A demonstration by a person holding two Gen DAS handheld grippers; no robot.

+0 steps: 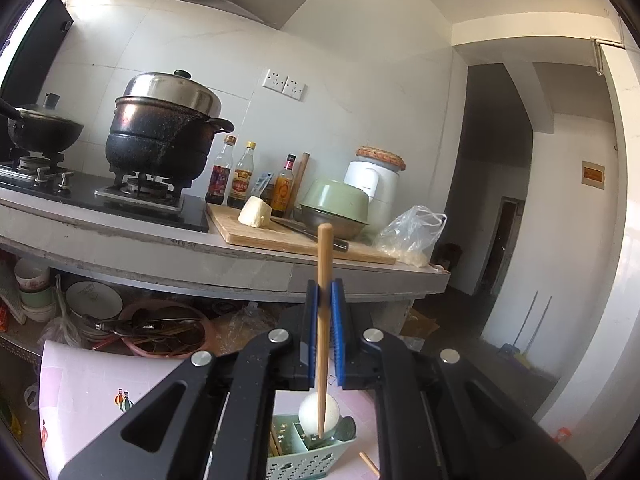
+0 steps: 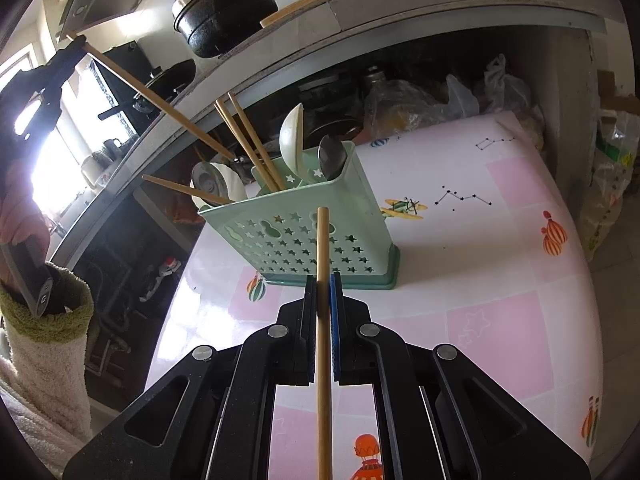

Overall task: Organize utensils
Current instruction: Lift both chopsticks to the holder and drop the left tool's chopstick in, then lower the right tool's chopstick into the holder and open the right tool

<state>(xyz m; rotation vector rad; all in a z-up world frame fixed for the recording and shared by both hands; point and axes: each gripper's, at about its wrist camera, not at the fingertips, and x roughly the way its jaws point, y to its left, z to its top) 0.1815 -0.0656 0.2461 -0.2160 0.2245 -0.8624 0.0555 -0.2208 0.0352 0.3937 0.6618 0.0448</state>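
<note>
Each gripper (image 1: 325, 292) (image 2: 323, 285) clamps a chopstick (image 1: 323, 320) (image 2: 323, 320), lower ends seemingly cut off.

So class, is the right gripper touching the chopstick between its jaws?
Touching: the right wrist view shows the right gripper shut on the chopstick, pads pressing both sides.

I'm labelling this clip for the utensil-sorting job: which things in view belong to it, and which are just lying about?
Job: chopstick in left gripper; chopstick in right gripper; green utensil holder; chopsticks already in it; white spoon.

Lying about: steamer pot; sauce bottles; cutting board; plastic bag.
</note>
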